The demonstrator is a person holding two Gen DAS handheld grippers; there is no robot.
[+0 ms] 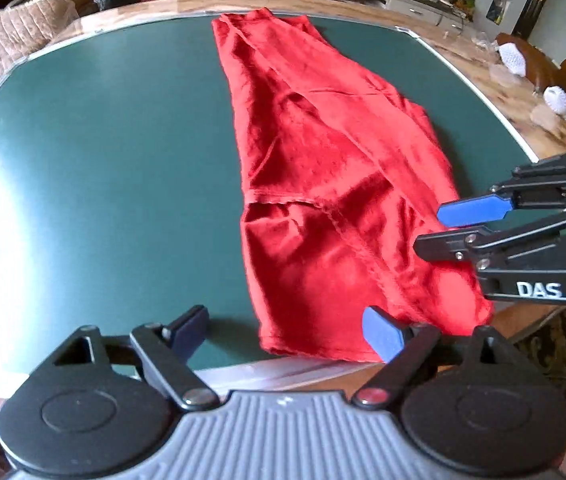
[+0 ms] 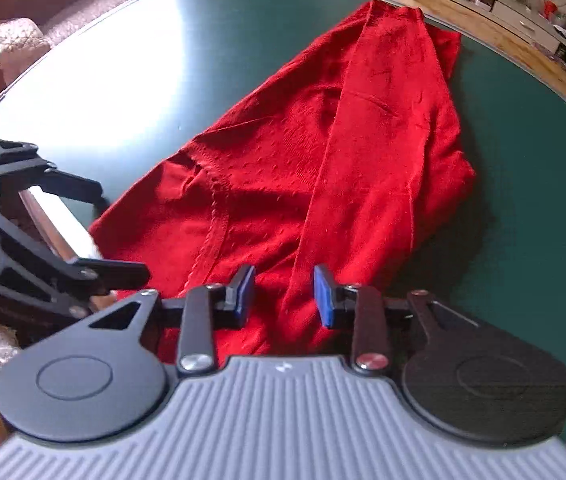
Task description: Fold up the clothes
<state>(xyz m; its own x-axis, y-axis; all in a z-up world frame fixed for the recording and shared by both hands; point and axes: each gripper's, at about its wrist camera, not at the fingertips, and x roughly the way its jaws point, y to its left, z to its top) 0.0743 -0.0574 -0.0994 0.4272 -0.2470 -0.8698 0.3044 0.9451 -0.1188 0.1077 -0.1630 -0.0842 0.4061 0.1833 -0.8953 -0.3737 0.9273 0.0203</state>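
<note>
a red garment [image 1: 323,184] lies on the green table [image 1: 103,160], stretched in a long narrow strip from the near edge away toward the far edge. its sides look already turned in over the middle: a long flap runs lengthwise down the strip, and a hem seam crosses it partway along, so it reads as folded to a narrow band in at least 1 direction. the near end hangs slightly over the table's edge and bunches in soft wrinkles. the left tongs [image 1: 287,330] are spread wide at the near end, 1 blue pad just at the cloth's corner, the other out over bare table, pinching nothing. the right tongs [image 2: 284,294] are also spread, their 2 pads standing on either side of the lengthwise flap close to the near end, with cloth between them but no grip closed on it. as a judgement, the lengthwise folding appears done and the crosswise fold, bringing 1 end of the strip over the other, appears left, since the strip lies at full length. whether the tongs are arriving to take the near end or have just let it go, the pictures do not settle.
</note>
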